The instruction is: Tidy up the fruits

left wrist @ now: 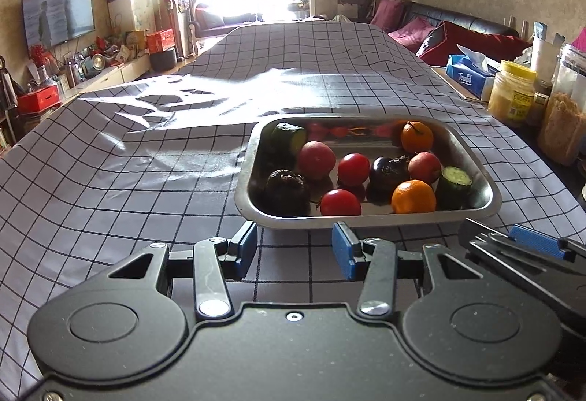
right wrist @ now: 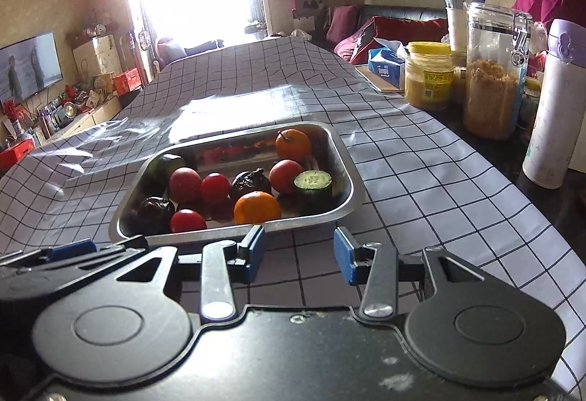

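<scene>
I am holding my left tongs (left wrist: 295, 249) just before the near rim of the steel tray (left wrist: 366, 219), jaws parted and gripping nothing, with only checked cloth (left wrist: 110, 163) showing between the blue pads. My right tongs (right wrist: 298, 252) are hanging at the tray's near right corner, also released and empty. Both are sitting clear of the tray, not touching it.

All the fruit is lying inside the tray. Along its near side I am seeing a dark wrinkled fruit (left wrist: 285, 186), a tomato (left wrist: 340, 202), an orange (left wrist: 414, 196) and a cucumber piece (left wrist: 454, 181) standing cut face up. Farther in from these are lying a reddish apple (left wrist: 315, 159), a second tomato (left wrist: 353, 168), another dark fruit (left wrist: 388, 170) and a second apple (left wrist: 425, 166). At the tray's far side a second cucumber piece (left wrist: 287, 137) is lying at the left corner and a second orange (left wrist: 416, 136) at the right.

Beyond the tray's right side, jars (right wrist: 428, 75) and a tissue pack (right wrist: 384, 66) are standing off the cloth.
</scene>
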Demonstrator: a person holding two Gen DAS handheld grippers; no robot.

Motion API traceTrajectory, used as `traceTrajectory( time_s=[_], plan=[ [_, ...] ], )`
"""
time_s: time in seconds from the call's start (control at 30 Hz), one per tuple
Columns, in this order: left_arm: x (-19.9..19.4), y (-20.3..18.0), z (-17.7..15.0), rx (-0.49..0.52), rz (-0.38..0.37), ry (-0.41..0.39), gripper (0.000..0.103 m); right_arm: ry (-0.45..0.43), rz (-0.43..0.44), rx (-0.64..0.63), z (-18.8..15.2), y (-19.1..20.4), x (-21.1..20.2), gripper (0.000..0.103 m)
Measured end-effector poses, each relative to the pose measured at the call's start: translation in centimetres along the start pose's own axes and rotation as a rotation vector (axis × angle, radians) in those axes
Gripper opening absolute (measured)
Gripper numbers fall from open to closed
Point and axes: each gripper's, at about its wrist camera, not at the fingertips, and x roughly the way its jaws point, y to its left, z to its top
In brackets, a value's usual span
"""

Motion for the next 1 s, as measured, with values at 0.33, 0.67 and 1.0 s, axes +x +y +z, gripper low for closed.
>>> traceTrajectory(
  time_s=[0.33, 0.67, 1.0],
  plan=[
    [0.8, 0.0, -0.6, 0.021, -0.019, 0.035, 0.054, 0.009, 0.017, -0.007, -0.7, -0.3, 0.3, 0.045],
    [1.1, 0.4, -0.6, 0.002, -0.022, 0.061, 0.054, 0.002, 0.007, -0.017, -0.9, -0.2, 0.2, 0.045],
    [1.0, 0.4, -0.7, 0.0, -0.019, 0.058, 0.054, -0.007, 0.015, -0.013, -1.0, -0.3, -0.1, 0.045]
  ],
)
